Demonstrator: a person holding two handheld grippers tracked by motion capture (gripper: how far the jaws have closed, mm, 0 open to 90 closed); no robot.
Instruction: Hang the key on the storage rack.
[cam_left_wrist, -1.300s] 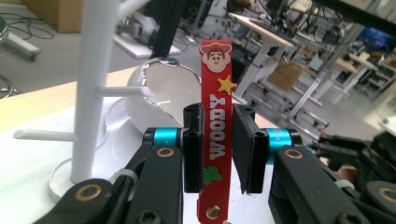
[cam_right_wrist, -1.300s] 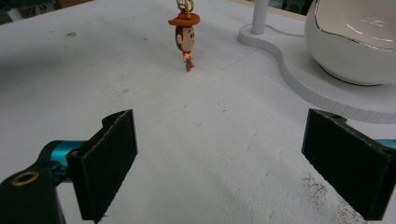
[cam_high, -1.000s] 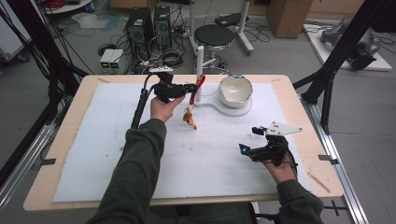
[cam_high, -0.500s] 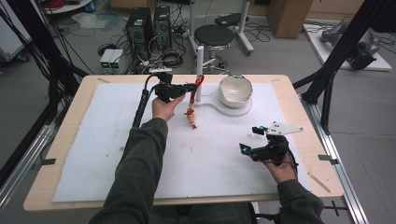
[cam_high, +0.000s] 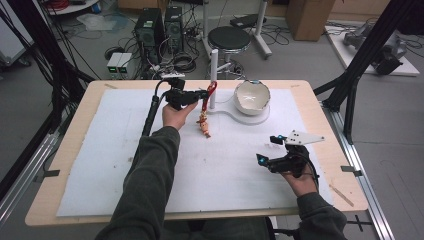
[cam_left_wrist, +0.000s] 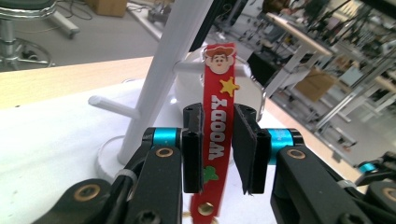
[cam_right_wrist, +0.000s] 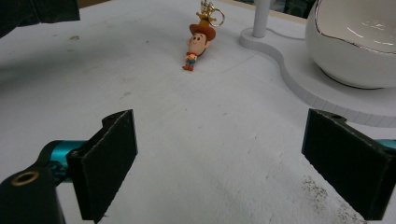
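Nearest the person, the right claw (cam_high: 270, 150) is hovering low over the white sheet covering the wooden surface (cam_high: 320, 105), well on the near side of the white peg stand (cam_high: 213, 75); in the right gripper view its jaws are standing wide apart with nothing between them.

Farther out, just on the near side of that stand, the small cowboy figure (cam_high: 204, 123) is lying on the sheet at the lower end of a gold ring and chain. The red rubber strap printed WOODY (cam_left_wrist: 215, 140) is rising from it towards a peg of the stand. The left claw (cam_high: 201, 94) is reaching in beside the post, and in the left gripper view its jaws are flanking the strap: the left pad looks to be against it, the right pad is showing a gap, so the strap seems loosely bracketed rather than clamped.

The likely trouble: with so loose a hold the strap could slip free, or a sideways pull could catch it on the peg and rock the light stand.

The white glossy bowl (cam_high: 252, 96) is sitting on the same base just right of the post, close enough to be knocked. A black stool (cam_high: 229, 37) and computer towers (cam_high: 159, 22) are standing on the floor beyond.
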